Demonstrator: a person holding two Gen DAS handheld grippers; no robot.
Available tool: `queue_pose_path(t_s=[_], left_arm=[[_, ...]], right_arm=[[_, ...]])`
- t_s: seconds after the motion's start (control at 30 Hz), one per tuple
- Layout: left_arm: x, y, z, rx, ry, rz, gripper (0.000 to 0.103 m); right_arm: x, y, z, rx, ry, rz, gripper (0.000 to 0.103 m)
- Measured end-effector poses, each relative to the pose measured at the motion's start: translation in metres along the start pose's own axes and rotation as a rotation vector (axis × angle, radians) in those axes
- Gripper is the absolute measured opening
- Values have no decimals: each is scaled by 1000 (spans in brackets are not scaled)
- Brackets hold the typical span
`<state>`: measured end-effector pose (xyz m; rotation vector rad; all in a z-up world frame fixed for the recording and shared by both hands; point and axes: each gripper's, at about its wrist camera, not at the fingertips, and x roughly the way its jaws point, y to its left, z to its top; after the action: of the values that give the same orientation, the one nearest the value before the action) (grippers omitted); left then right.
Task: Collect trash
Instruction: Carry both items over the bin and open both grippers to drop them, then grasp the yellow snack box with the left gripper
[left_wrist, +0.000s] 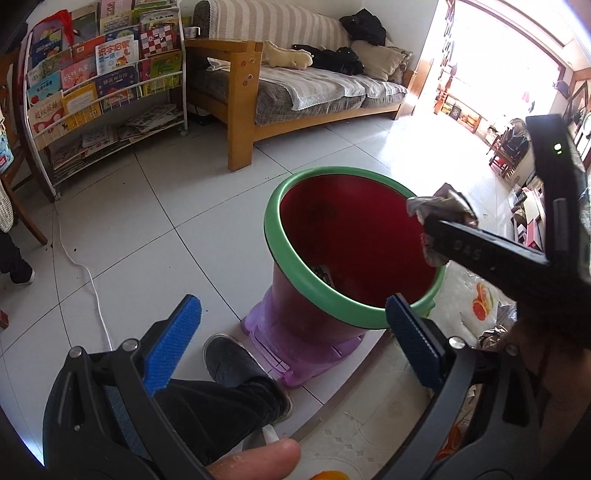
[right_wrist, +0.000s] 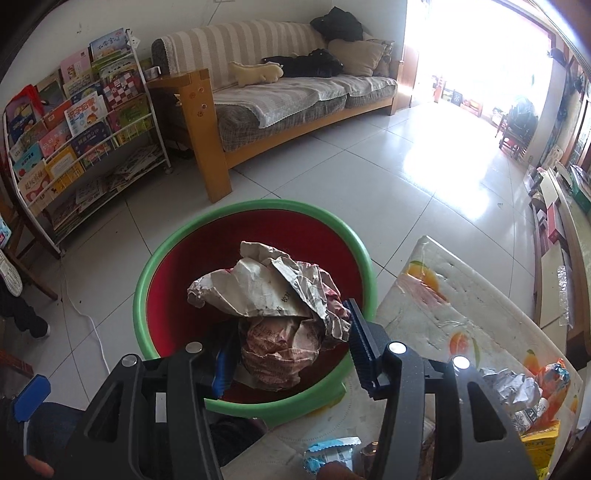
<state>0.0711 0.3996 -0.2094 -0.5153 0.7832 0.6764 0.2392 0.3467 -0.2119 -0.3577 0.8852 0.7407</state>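
Crumpled printed paper wad (right_wrist: 273, 306) gripped in right fingers (right_wrist: 356, 332), left fingers (left_wrist: 181, 328) wide

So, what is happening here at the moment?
A person is clearing trash from a table with two hand-held grippers. The right gripper is shut on a crumpled paper wad and holds it over the open bin, which is red inside with a green rim and stands on the floor beside the table. The left gripper is open and empty, near the bin's rim. More wrappers lie on the table.
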Motion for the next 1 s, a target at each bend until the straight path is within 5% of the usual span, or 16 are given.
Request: queue_pose_path(t_s=[0.33,0.63,1.0], left_arm=[[-9,12,1,-17,-4,-6,98],[-33,-11,6,52,-26,-71,98],[-87,-142,9,356,-85,-233,98]], right_arm=[[16,19,-4,-3,19,-14,88],[-64,-36,-14,113,-73,-84,95],[-185,-173,-73,340,-206,-242,95]])
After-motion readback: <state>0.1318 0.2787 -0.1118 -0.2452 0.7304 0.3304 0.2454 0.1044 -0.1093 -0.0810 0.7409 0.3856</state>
